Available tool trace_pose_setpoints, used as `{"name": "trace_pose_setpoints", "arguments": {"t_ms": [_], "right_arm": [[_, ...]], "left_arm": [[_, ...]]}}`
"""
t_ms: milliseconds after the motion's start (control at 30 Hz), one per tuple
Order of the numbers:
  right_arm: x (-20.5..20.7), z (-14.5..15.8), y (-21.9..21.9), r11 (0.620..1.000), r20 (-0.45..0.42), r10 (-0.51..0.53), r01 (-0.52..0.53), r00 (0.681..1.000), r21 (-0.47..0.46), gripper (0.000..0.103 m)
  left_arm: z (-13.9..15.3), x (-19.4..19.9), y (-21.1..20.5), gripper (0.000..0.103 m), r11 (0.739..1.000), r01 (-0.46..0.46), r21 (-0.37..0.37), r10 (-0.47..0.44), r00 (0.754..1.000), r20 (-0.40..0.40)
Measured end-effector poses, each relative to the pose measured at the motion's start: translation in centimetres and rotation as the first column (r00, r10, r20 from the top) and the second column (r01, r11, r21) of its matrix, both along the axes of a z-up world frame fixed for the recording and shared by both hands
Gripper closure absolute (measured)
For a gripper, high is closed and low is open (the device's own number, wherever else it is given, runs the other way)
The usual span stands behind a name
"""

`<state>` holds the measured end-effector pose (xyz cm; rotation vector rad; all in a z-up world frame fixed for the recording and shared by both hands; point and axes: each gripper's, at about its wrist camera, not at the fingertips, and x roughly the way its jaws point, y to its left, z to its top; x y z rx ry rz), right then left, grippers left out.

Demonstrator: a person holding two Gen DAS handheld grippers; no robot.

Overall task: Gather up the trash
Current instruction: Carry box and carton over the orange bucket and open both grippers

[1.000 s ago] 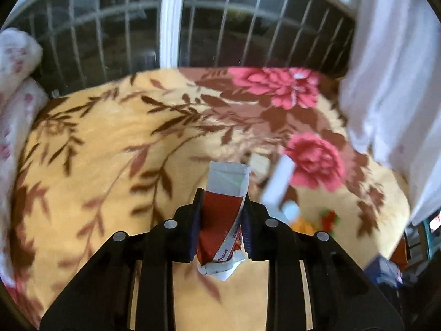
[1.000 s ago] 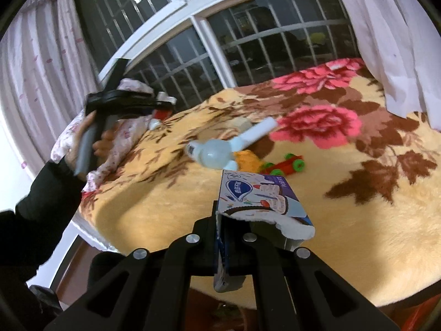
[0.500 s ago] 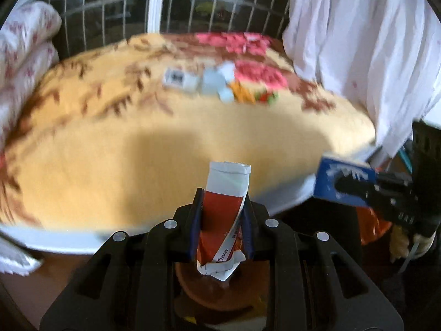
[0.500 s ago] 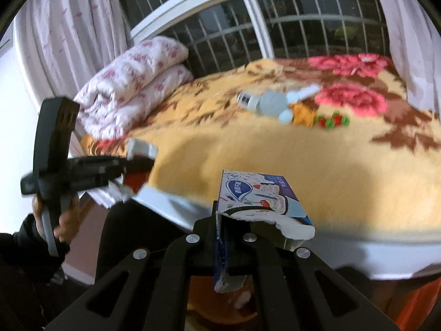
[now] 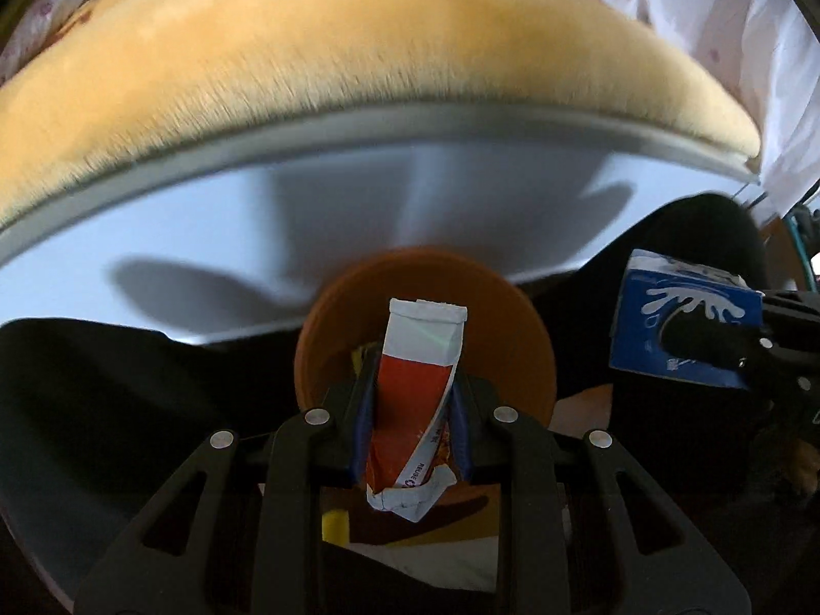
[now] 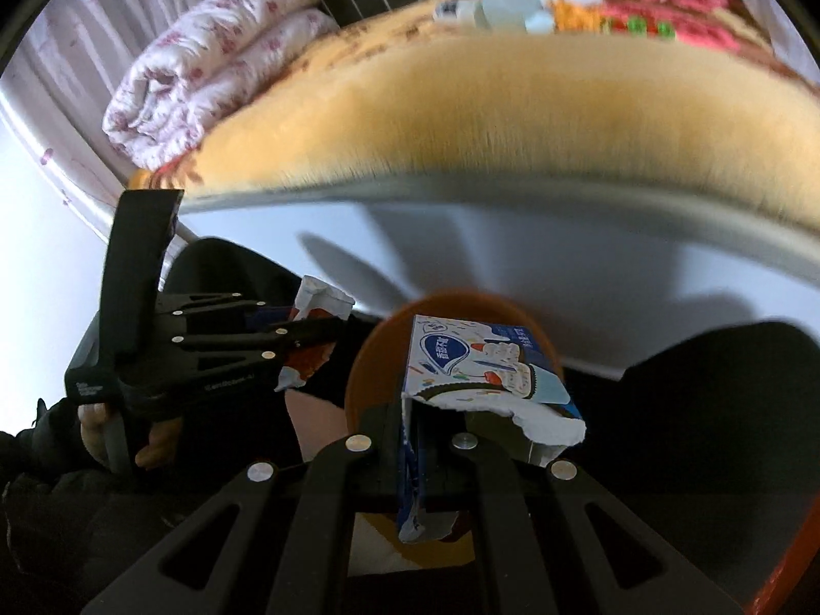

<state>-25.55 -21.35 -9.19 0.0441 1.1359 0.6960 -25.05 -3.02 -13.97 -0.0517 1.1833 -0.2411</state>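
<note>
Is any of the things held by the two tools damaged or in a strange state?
Yes. The blue box in the right tool is torn open, its near edge ragged and white. The red and white tube in the left tool is squeezed flat and crumpled at its lower end. Both hang above the orange bin.

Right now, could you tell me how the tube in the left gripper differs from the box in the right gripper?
The tube is red and white, flat and crimped at its end; the box is blue and white, blocky and torn open along one edge. The tube is narrower than the box. The left gripper clamps the tube's middle, while the right gripper pinches only one wall of the box. Both are held near the orange bin.
</note>
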Motion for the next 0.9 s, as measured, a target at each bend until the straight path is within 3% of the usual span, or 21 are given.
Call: {"name": "trace_pose_setpoints", "arguments": {"t_ms": [167, 467, 500, 533, 600, 633, 667, 900], "right_arm": [[0.5, -1.7, 0.9, 1.0, -0.039, 0.016, -0.017, 0.999, -0.025, 0.101], [1.4, -3.8, 2.3, 0.997, -0.102, 0.047, -0.053, 0.994, -0.058, 0.101], [1.6, -4.0, 2.5, 0.996, -0.109, 0.051, -0.058, 0.993, -0.063, 0.096], [1.7, -4.2, 2.6, 0.996, -0.117, 0.057, -0.066, 0.991, -0.066, 0.093], [2.0, -4.6, 3.3, 0.993, -0.122, 0.067, -0.078, 0.99, -0.09, 0.053], [2.1, -4.8, 3.4, 0.992, -0.121, 0.059, -0.072, 0.991, -0.105, 0.05], [2.2, -4.9, 3.4, 0.991, -0.122, 0.056, -0.07, 0.991, -0.112, 0.05], [2.4, -4.0, 2.1, 0.995, -0.118, 0.032, -0.043, 0.993, -0.093, 0.05]], "left_arm": [[-1.2, 0.4, -0.4, 0.079, 0.999, 0.015, 0.036, -0.014, 1.0, -0.024], [-2.8, 1.0, -0.5, 0.076, 0.999, 0.015, 0.036, -0.012, 0.998, -0.069], [-3.0, 1.0, -0.5, 0.075, 0.999, 0.02, 0.037, -0.017, 0.997, -0.071], [-3.1, 1.1, -0.6, 0.07, 0.999, 0.027, 0.046, -0.023, 0.997, -0.076], [-3.5, 1.6, -1.3, 0.045, 0.998, 0.037, 0.053, -0.033, 0.996, -0.088], [-3.4, 1.5, -1.3, 0.028, 0.998, 0.039, 0.052, -0.035, 0.996, -0.084], [-3.2, 1.4, -1.2, 0.025, 0.998, 0.041, 0.043, -0.038, 0.997, -0.067], [-2.4, 1.2, -0.8, 0.024, 0.999, 0.021, 0.037, -0.019, 0.999, -0.045]]}}
